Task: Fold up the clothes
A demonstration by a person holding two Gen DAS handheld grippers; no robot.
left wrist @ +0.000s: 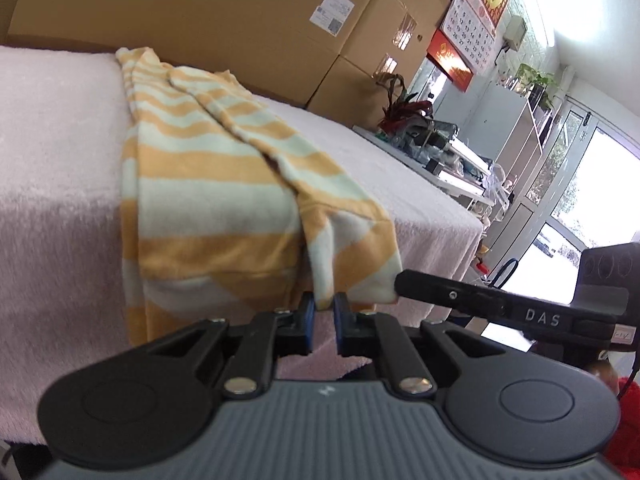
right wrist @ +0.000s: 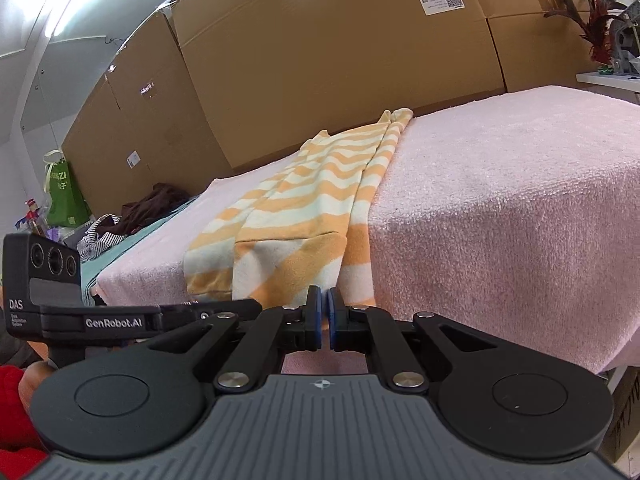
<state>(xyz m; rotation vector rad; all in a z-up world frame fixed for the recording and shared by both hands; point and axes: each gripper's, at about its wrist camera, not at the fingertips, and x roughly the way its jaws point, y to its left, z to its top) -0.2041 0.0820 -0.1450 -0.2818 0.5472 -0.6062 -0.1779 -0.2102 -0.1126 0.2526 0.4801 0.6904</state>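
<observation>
An orange-and-white striped garment (left wrist: 208,184) lies lengthwise on the pink towel-covered table (left wrist: 60,160), and its near end hangs over the front edge. My left gripper (left wrist: 324,307) is shut, its blue pads pinching a hanging fold of that end. In the left wrist view my right gripper (left wrist: 398,282) reaches in from the right, onto the garment's right corner. The right wrist view shows the garment (right wrist: 304,200) on the table (right wrist: 500,200) and my right gripper (right wrist: 324,305) shut on its lower hem. My left gripper (right wrist: 256,305) sits just to its left, at the same hem.
Large cardboard boxes (right wrist: 340,60) stand as a wall behind the table. Dark and striped clothes (right wrist: 132,216) are piled past the table's left end, beside a green bag (right wrist: 64,196). To the right are a potted plant (left wrist: 404,108), cluttered shelves (left wrist: 460,152) and a glass door (left wrist: 592,184). A red sleeve (right wrist: 12,396) shows at the left.
</observation>
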